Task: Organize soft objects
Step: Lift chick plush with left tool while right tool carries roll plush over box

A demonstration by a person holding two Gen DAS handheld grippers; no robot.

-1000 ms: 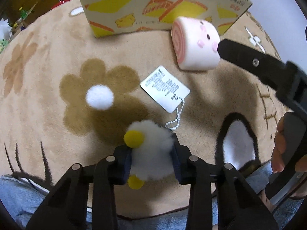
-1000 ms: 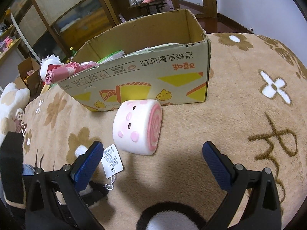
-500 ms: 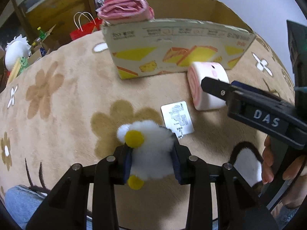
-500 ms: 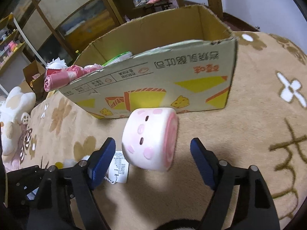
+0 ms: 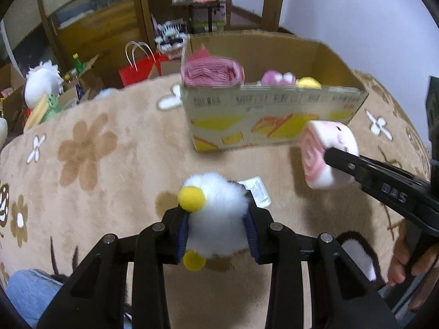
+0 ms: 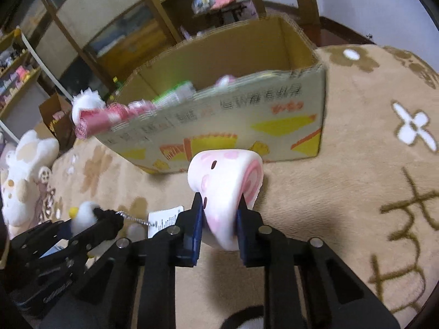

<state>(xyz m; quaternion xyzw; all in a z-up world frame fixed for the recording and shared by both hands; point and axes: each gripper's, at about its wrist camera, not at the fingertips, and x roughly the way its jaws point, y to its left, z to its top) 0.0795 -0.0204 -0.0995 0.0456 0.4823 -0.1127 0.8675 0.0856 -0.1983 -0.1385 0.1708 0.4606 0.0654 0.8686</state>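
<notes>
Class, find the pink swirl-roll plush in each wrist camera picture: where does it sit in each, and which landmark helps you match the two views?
Left wrist view: pink swirl-roll plush at right of centre, pinched by the right gripper.
Right wrist view: plush at centre, squeezed between the gripper's blue pads.
Shared landmark: the cardboard box just behind the plush in both.

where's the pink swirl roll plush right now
The pink swirl roll plush is squeezed between the pads of the right claw, just in front of the cardboard box on the tan flower blanket.
</notes>
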